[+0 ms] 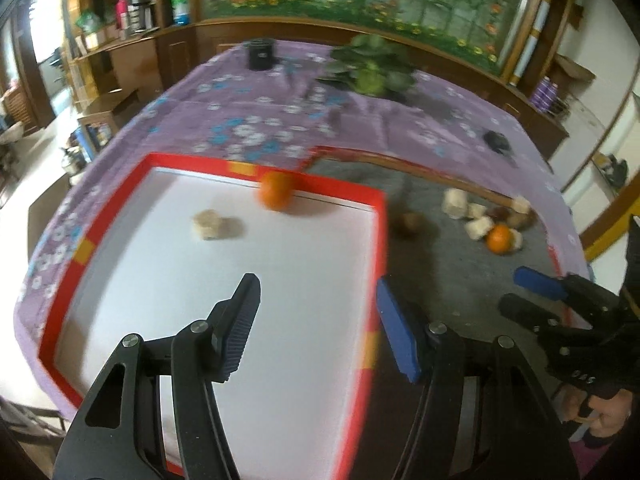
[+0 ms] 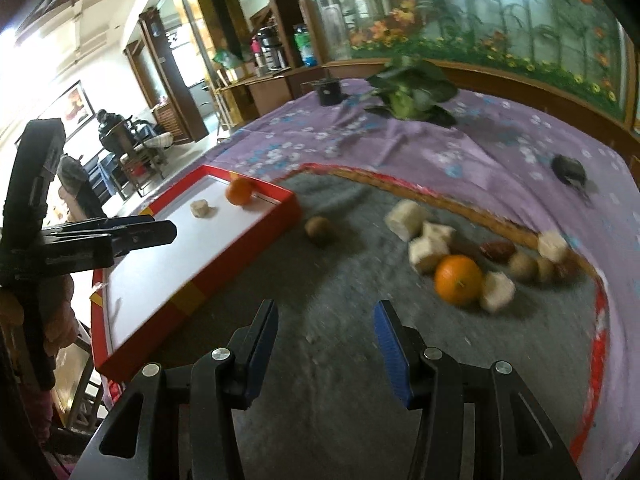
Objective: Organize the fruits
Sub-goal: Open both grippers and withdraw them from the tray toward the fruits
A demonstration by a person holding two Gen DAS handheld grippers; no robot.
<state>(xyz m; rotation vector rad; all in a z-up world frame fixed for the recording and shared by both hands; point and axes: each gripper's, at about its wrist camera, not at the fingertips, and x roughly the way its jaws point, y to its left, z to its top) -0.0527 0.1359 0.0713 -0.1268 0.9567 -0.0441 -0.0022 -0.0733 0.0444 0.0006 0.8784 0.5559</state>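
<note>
**Fruit sorting: both grippers empty, two items in the red box**

Left gripper (image 1: 316,312): jaws spread wide, nothing between the pads. It hangs over the right half of the red-rimmed box (image 1: 384,240), with one finger above the white floor and the other above the box's right wall.

Right gripper (image 2: 326,340): jaws partly spread, nothing between the pads. It hangs over the near part of the grey mat (image 2: 340,280), in front of the loose fruit. In the left wrist view the same gripper shows at the right edge, held by a hand (image 1: 600,412).

Red-rimmed box: sits on the left part of the table, its right wall just beside the grey mat's left edge. Contents:
- one orange (image 1: 276,190) against the far wall;
- one pale chunk (image 1: 208,224) left of the orange, nearer the middle of the floor.

Grey mat: lies on the purple flowered tablecloth (image 2: 460,152). Contents:
- a brown round fruit (image 2: 319,230) alone, near the box's far right corner;
- a second orange (image 2: 458,279) toward the mat's right edge, touching a pale chunk (image 2: 496,292) on its right;
- further pale chunks (image 2: 408,216) behind the orange;
- brown round fruits (image 2: 524,266) and dark red fruits (image 2: 498,249) along the mat's far right border.

Table, far edge: a leafy plant (image 2: 408,92) and a black cup (image 2: 329,92). A small dark object (image 2: 568,170) lies near the right edge; its type cannot be determined.
</note>
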